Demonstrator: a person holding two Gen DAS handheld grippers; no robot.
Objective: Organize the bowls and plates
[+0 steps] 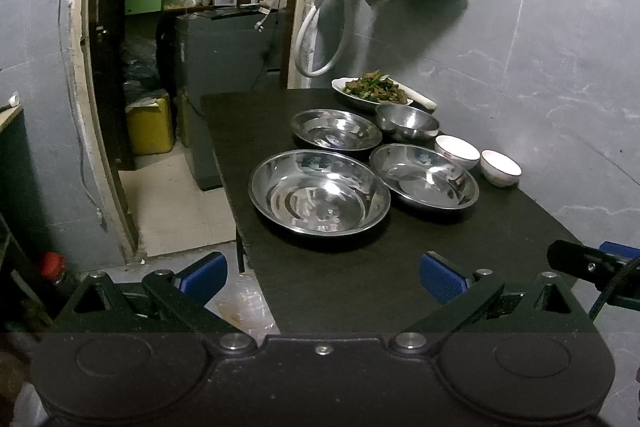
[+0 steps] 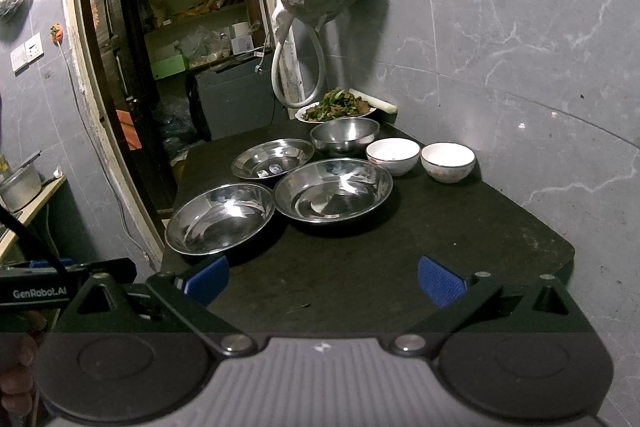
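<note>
**Steel plates & bowls on dark tabletop, both grippers empty**

Left gripper [image 1: 323, 277] hovers at near edge of tabletop [image 1: 360, 287], jaws wide apart, nothing held. Ahead, L to R: three shallow steel plates – nearest [image 1: 319, 191], rear [image 1: 336, 129], right [image 1: 424, 174]; deep steel bowl [image 1: 407, 121] behind; two white ceramic bowls [image 1: 457, 151] [image 1: 501, 167] by wall. Dish of stir-fried greens [image 1: 372, 91] at far end. Right gripper [image 2: 323, 279] likewise spread wide, empty, over bare tabletop.

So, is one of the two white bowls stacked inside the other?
No, the two white bowls stand apart, side by side, on the black table.
</note>
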